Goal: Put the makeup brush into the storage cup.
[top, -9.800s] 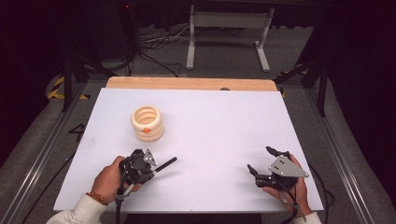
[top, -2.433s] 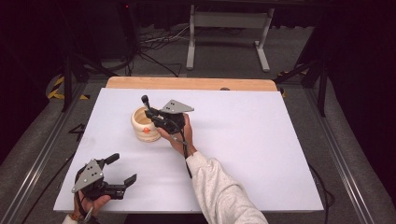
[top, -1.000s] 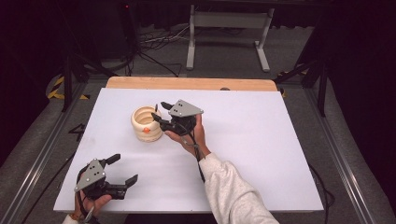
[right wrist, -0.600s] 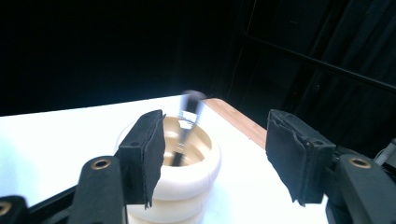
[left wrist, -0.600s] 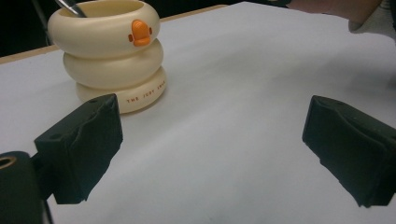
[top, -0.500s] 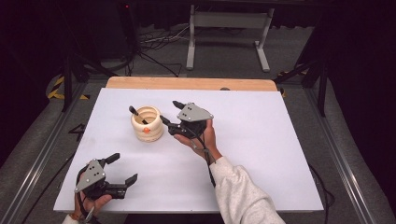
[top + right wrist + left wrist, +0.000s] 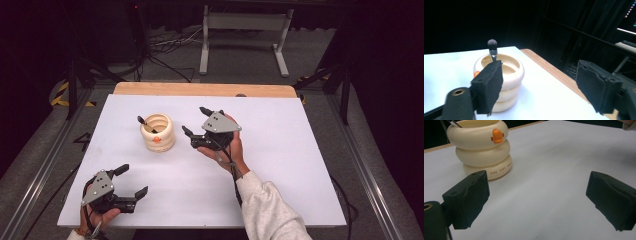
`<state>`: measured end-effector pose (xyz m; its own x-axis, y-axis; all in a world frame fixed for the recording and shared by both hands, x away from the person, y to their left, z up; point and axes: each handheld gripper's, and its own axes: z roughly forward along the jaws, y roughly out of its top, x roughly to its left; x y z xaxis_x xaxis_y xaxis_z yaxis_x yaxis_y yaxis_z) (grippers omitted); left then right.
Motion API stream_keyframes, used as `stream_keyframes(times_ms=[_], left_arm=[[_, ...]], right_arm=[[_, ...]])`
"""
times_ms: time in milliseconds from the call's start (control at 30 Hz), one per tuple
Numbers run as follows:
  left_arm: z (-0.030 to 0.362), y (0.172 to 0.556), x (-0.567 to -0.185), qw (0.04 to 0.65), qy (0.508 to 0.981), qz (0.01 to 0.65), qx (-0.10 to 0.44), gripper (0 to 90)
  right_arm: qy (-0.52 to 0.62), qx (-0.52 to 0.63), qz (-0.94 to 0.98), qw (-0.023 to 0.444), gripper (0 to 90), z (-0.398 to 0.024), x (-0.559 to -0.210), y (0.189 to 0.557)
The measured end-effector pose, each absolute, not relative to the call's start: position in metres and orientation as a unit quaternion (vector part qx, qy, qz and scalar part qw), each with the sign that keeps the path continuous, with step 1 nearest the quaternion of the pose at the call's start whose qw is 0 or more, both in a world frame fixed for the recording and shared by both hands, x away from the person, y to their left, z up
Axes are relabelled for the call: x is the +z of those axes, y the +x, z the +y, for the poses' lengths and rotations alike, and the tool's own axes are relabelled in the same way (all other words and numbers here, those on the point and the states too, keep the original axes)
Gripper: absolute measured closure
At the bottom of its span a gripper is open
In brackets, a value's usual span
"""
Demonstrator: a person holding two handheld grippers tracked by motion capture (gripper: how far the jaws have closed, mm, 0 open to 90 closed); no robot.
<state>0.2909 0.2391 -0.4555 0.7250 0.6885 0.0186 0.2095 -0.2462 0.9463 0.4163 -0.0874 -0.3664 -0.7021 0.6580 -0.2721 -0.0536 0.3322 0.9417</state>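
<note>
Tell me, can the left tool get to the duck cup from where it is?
Probably yes. The left tool is open and empty, and in its own view the white table lies bare between it and the duck cup. The right tool sits on the cup's other side.

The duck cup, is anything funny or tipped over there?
Nothing stands out. The cup stands upright on the table, and a brush leans in it, bristles up. Nothing is spilled. The right gripper is open beside it.
</note>
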Motion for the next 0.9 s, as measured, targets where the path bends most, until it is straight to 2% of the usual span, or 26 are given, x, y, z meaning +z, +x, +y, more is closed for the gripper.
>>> stream_keyframes(times_ms=[400, 900], left_arm=[[0.238, 0.291, -0.456, 0.536, 0.759, 0.297, 0.221, 6.1], [0.238, 0.291, -0.456, 0.534, 0.759, 0.297, 0.224, 6.0]], right_arm=[[0.212, 0.522, 0.747, 0.353, 9.9, -0.109, -0.364, 0.41], [0.215, 0.516, 0.743, 0.368, 9.8, -0.134, -0.363, 0.401]])
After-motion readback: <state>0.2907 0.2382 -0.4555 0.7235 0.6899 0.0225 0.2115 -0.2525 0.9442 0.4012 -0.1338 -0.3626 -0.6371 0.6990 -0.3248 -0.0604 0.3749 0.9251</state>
